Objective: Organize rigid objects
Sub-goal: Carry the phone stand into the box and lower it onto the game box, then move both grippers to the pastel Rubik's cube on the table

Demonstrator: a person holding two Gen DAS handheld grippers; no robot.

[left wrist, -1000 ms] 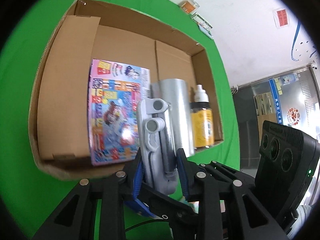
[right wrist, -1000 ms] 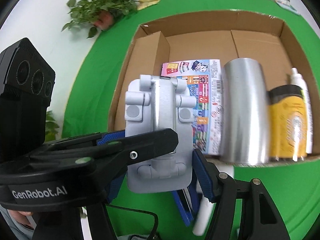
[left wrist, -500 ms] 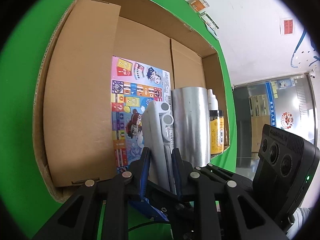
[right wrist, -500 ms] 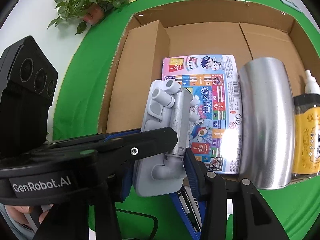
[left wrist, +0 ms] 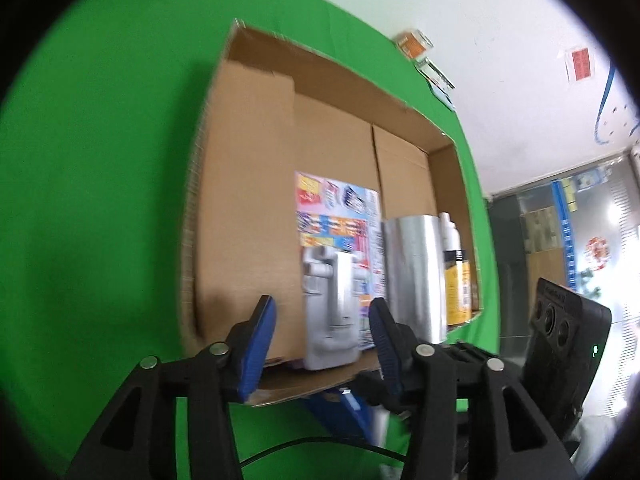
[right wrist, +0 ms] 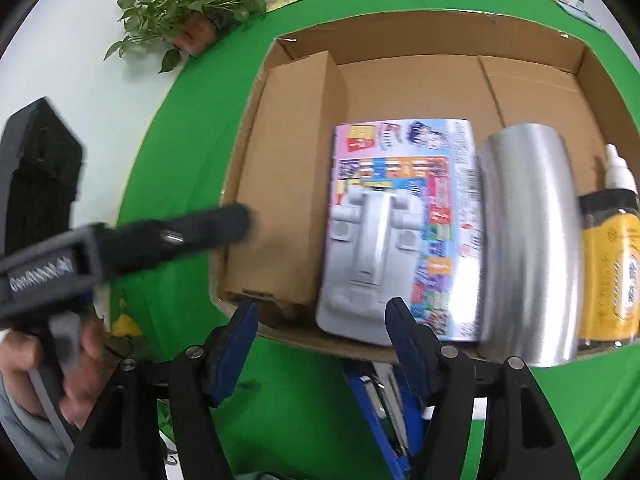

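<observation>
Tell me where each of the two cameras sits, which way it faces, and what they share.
Left wrist: on the left claw, facing steeply down into the box; its own open blue-padded fingers show, with nothing between them.
Right wrist: on the right claw, facing steeply down into the box from nearer; its open fingers, plus the left claw and the hand holding it, show.
Shared: grey part, colourful pack, silver cylinder, yellow bottle, green cloth.
</observation>
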